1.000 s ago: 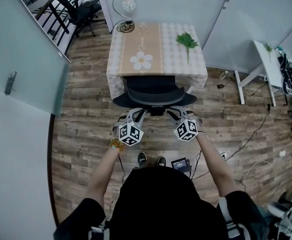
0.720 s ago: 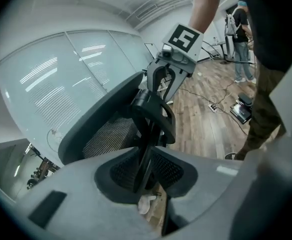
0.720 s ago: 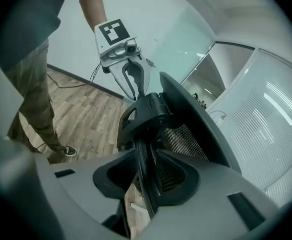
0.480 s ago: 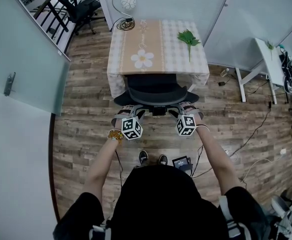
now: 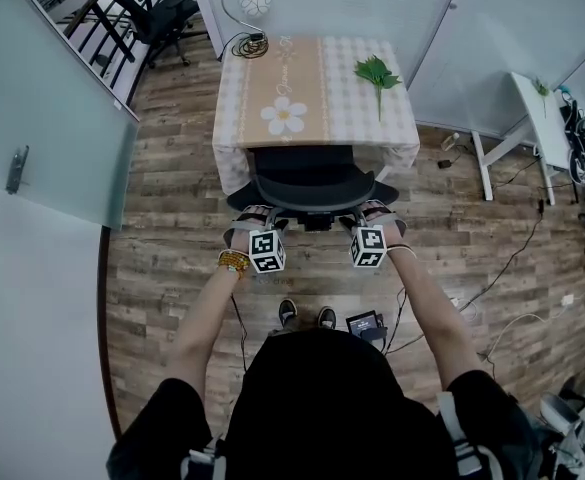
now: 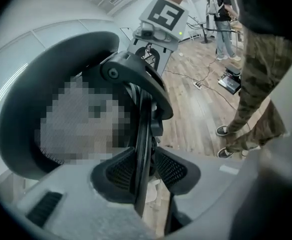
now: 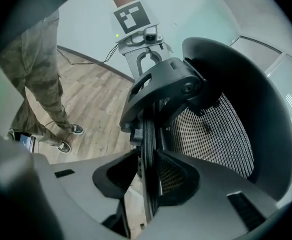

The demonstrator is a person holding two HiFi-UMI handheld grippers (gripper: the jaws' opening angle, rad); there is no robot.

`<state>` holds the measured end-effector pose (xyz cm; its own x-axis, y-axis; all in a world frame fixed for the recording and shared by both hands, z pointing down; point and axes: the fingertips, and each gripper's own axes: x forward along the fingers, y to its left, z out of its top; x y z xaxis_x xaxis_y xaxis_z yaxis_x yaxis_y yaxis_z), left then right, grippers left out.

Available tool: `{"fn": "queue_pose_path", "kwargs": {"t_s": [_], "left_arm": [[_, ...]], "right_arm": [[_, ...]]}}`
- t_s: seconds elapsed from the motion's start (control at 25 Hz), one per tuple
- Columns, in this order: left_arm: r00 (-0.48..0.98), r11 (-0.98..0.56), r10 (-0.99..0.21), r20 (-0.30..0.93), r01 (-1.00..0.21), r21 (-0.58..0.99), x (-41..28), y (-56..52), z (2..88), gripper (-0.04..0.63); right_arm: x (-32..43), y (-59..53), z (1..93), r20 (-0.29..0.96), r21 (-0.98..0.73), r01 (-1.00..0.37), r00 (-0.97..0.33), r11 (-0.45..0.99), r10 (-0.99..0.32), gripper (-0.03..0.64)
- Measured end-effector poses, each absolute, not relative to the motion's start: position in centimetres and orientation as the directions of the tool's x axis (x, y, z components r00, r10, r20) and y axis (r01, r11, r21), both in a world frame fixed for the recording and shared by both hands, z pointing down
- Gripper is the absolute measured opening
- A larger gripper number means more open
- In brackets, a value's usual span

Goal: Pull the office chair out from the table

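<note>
A black mesh office chair (image 5: 310,183) is tucked under the cloth-covered table (image 5: 317,118), its back toward me. Both grippers sit at the backrest's top rim. The left gripper (image 5: 256,218) straddles the rim's left part. In the left gripper view, the thin black rim (image 6: 142,134) runs between the jaws of the left gripper (image 6: 145,171), which have just been opening. The right gripper (image 5: 372,214) straddles the right part, and its jaws have also just been opening. In the right gripper view, the rim (image 7: 148,139) runs between the jaws of the right gripper (image 7: 148,176), beside the mesh (image 7: 220,134).
A lamp (image 5: 255,3) and a green leafy sprig (image 5: 377,73) lie on the table. A glass door (image 5: 52,118) is at left, a second office chair (image 5: 157,13) at far left, and a white side table (image 5: 537,118) at right. Cables (image 5: 502,278) and a small device (image 5: 364,325) lie near my shoes (image 5: 302,316).
Both grippers have moved toward the chair back and sunk onto its top rim, rolling so their marker cubes face differently. The chair has not moved.
</note>
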<state>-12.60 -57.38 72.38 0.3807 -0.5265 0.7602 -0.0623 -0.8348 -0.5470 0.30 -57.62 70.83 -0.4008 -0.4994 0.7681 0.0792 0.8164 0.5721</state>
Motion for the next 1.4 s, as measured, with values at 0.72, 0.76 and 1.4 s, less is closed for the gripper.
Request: {"fn": "queue_pose_path", "kwargs": {"t_s": [0.72,0.76,1.4], "left_arm": [[0.345,-0.835,-0.535,0.771,-0.08,-0.544,-12.8,-58.8,74.2,0.121],[0.345,-0.831,-0.541,0.767,-0.078,-0.551,-12.8,-58.8,74.3,0.121],[0.253,-0.831,-0.546,0.799,-0.043,-0.554,-13.1,-59.4,75.4,0.12]], "right_arm": [[-0.4,-58.7,73.1,0.785,0.582,0.108,-0.337,0.806,-0.521,0.095],[-0.4,-58.7,73.2,0.785,0.582,0.108,-0.333,0.806,-0.523,0.095],[-0.5,-58.6,73.8,0.735,0.654,0.09,-0.31,0.751,-0.603,0.077]]}}
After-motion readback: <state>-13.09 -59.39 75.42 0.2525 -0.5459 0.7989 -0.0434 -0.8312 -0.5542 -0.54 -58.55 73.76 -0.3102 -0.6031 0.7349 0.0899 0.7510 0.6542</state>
